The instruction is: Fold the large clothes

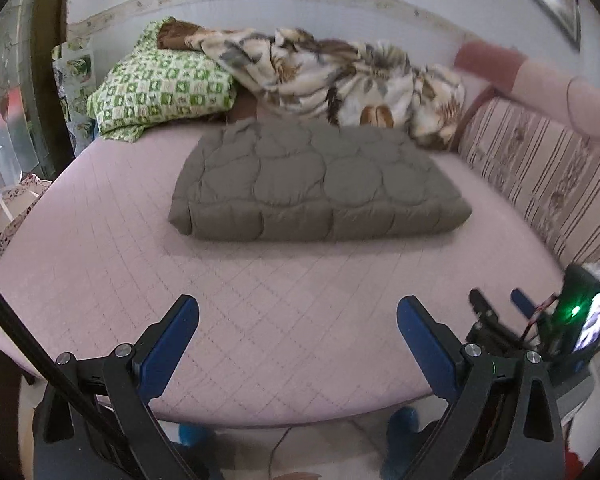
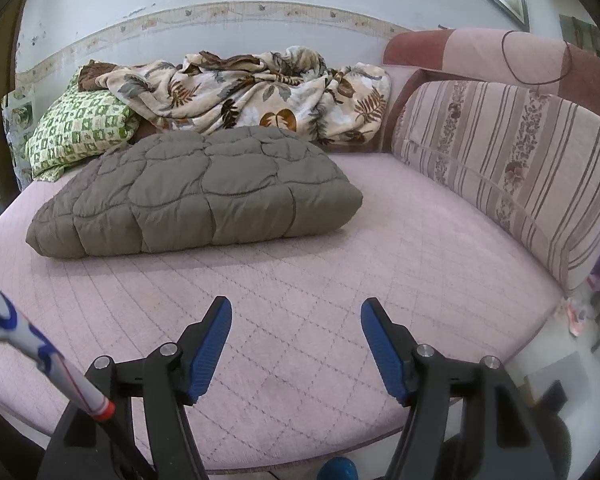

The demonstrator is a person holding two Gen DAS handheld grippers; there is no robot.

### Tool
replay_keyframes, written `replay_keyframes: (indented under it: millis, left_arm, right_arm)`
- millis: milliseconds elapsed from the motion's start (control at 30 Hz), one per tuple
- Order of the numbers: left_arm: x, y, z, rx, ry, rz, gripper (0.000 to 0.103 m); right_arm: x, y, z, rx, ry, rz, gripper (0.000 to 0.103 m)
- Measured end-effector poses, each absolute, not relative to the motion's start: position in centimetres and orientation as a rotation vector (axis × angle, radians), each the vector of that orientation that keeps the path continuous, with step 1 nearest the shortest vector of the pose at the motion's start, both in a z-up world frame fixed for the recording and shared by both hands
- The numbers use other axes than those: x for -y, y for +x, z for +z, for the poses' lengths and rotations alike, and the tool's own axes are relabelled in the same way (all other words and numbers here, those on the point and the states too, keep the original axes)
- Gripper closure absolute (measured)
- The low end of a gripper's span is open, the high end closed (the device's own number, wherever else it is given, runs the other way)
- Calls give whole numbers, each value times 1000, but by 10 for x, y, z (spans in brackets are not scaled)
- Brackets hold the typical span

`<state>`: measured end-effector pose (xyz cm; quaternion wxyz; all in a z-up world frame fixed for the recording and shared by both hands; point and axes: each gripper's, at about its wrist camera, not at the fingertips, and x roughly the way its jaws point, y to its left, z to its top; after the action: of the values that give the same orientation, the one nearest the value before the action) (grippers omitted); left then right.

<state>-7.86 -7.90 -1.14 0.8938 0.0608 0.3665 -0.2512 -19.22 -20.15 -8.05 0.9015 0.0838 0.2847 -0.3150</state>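
A grey-brown quilted garment (image 1: 320,184) lies folded into a thick rectangle on the pink quilted bed cover (image 1: 100,240). The right wrist view shows the same folded bundle (image 2: 204,192) left of centre on the cover (image 2: 380,240). My left gripper (image 1: 298,308) hovers over the front part of the bed, well short of the bundle, jaws wide apart with nothing between them. My right gripper (image 2: 296,306) is also open and empty above the cover, and it shows at the right edge of the left wrist view (image 1: 497,298).
A green checked pillow (image 1: 160,88) and a crumpled leaf-patterned blanket (image 1: 340,76) lie against the far wall. A striped back cushion (image 2: 520,168) lines the right side. The bed's front edge and floor sit just below the grippers. A white and blue pole (image 2: 40,352) crosses the lower left.
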Motion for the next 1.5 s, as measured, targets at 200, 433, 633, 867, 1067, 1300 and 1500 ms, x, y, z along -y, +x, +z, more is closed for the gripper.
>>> replay_keyframes:
  millis: [200,433,633,867,1067,1300,1500]
  left_arm:
    - [85,-73,-34,-795,175,-473,4]
    - [82,-65,-51,-839,182,-418,4]
    - [80,-60,-57,-869,182,-406,4]
    - [80,-59,-61,-876,194,-383,4]
    - [83,-61,-63,-861,225,-356,4]
    - [87,-63,-67,-873,242,-358,4]
    - [88,-64,-69,-884,252,-363,4]
  right_arm:
    - [199,-187,-88,-620,165,-644,31]
    - [192,-182,-96,-654,144,-631,30]
    - [183,-178,-102,-682,114,-614,29]
    - [176,-175,-103,-686,81,-600,28]
    - [174,-173,-105,-697,71,-593,27]
    - [175,-172,-107,-706,81,-595,27]
    - [176,-173,-107,-710,88,-601,26]
